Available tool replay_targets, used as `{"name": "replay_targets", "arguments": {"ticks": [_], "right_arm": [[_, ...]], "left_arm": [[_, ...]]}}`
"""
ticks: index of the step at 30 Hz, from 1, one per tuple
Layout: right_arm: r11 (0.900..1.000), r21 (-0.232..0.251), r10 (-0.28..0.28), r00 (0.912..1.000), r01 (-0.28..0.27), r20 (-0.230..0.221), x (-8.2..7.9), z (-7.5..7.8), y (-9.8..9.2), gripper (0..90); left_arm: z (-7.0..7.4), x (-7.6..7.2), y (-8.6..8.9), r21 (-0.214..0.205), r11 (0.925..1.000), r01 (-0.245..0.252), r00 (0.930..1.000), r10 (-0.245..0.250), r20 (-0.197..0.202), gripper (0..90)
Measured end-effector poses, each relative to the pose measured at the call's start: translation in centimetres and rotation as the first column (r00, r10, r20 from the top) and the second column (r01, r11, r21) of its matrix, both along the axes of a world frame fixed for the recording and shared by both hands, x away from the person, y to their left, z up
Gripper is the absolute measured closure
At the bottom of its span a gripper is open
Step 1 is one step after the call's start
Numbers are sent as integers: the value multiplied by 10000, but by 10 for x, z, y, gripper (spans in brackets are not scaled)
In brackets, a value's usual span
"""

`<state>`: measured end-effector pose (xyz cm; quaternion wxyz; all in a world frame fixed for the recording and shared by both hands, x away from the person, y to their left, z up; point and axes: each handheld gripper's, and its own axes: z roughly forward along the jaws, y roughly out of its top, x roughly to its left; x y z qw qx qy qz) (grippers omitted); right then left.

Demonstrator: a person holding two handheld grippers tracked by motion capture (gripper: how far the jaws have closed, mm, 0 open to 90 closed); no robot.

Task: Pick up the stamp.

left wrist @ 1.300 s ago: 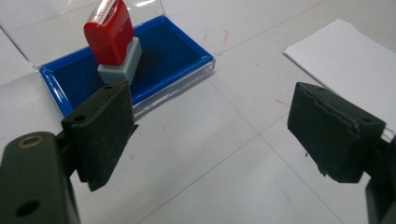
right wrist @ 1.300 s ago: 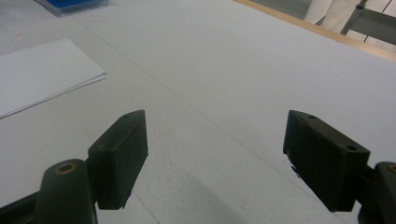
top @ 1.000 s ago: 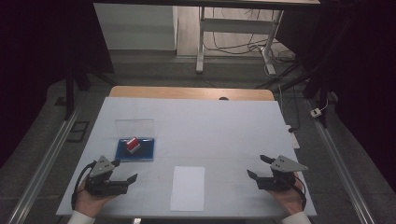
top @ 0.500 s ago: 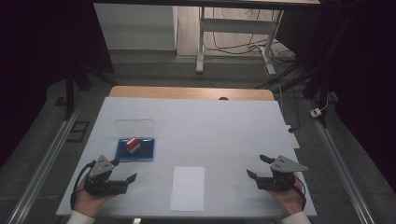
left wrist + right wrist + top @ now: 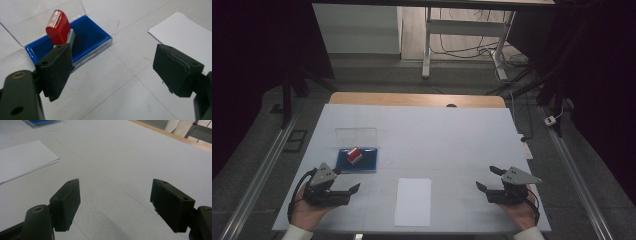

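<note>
Stamp (image 5: pixel 58 27) — red-bodied, with a grey base — stands upright in the blue ink pad (image 5: pixel 86 37), whose clear lid (image 5: pixel 37 17) is folded back flat on the white table (image 5: pixel 442 135). It sits near the table's left front, just ahead of the left gripper (image 5: pixel 348 181), and a sheet of paper (image 5: pixel 413 201) lies near the front edge between the two hands. Both sets of jaws are spread wide with nothing between them; the right gripper (image 5: pixel 485 179) rests well apart from everything, over bare table.

Risks, as I judge them, start with the grasp. From the left gripper view the stamp lines up behind one jaw rather than in the gap, so closing from here would nudge or topple it instead of pinching it. A grip high on the smooth, rounded red top could slip. The ink pad looks light and unanchored — lifting the stamp might drag the tray along or tip it, and a jaw may catch the lid. The paper is loose too; pressing down off-square could skid it or smear the print unless the right gripper pins it
</note>
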<state>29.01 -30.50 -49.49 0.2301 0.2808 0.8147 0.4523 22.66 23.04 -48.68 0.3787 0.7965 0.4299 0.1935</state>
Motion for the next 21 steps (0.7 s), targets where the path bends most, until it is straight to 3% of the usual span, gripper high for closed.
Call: {"name": "replay_targets", "arguments": {"ticks": [15, 21], "right_arm": [[9999, -85, 66, 9998, -67, -161, 1, -2, 2, 243], [9999, -159, 47, 9998, -50, -210, 1, -3, 2, 250]], "left_arm": [[20, 22, 2, 189, 9997, -122, 9999, 123, -35, 179], [22, 30, 2, 236, 9996, -138, 9998, 142, -157, 180]]}}
